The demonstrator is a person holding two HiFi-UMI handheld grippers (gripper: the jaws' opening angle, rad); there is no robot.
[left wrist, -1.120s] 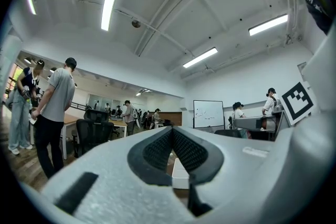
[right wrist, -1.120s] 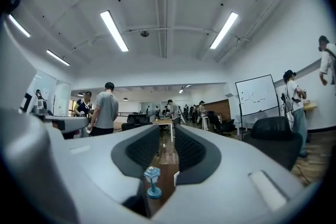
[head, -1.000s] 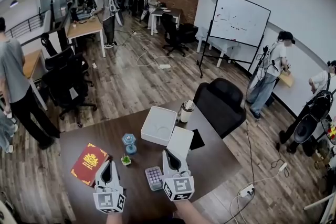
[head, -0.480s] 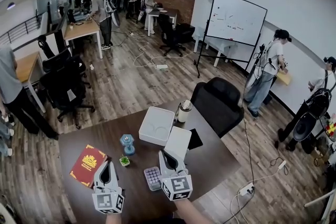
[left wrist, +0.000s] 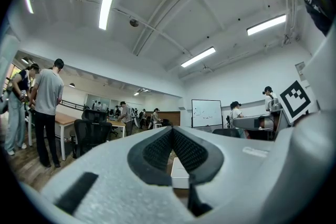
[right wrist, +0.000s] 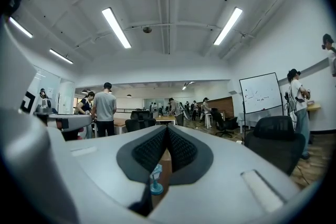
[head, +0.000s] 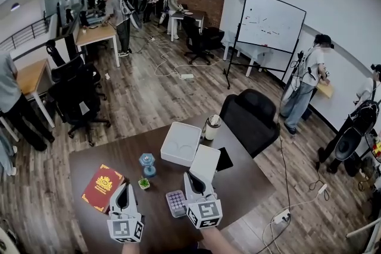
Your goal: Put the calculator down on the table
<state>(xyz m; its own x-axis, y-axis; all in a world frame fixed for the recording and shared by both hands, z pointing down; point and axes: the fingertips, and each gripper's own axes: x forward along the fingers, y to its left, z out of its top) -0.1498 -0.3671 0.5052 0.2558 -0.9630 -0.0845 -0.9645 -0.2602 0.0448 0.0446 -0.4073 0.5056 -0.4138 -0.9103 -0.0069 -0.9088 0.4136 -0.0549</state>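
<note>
The calculator [head: 175, 203], grey with pale keys, lies flat on the dark brown table [head: 244, 181], in the gap between my two grippers and touching neither. To its left, my left gripper [head: 124, 187] points away from me, its jaws shut with nothing in them; in the left gripper view [left wrist: 171, 129] the pads meet at the tip. On the calculator's right, my right gripper [head: 190, 176] is likewise shut and empty, with the ribbed pads closed together in the right gripper view [right wrist: 167, 127].
A red book [head: 102, 186], a small green plant [head: 144, 183] and a blue hourglass-shaped object [head: 147, 163] lie left of centre. Two white boxes [head: 180, 143] [head: 204, 162], a black phone [head: 224, 159] and a cup [head: 212, 127] sit further back. A black office chair [head: 250, 116] stands beyond the table.
Both grippers and the calculator keep their places. Only the head view shifts slightly, and people in the background walk about.
</note>
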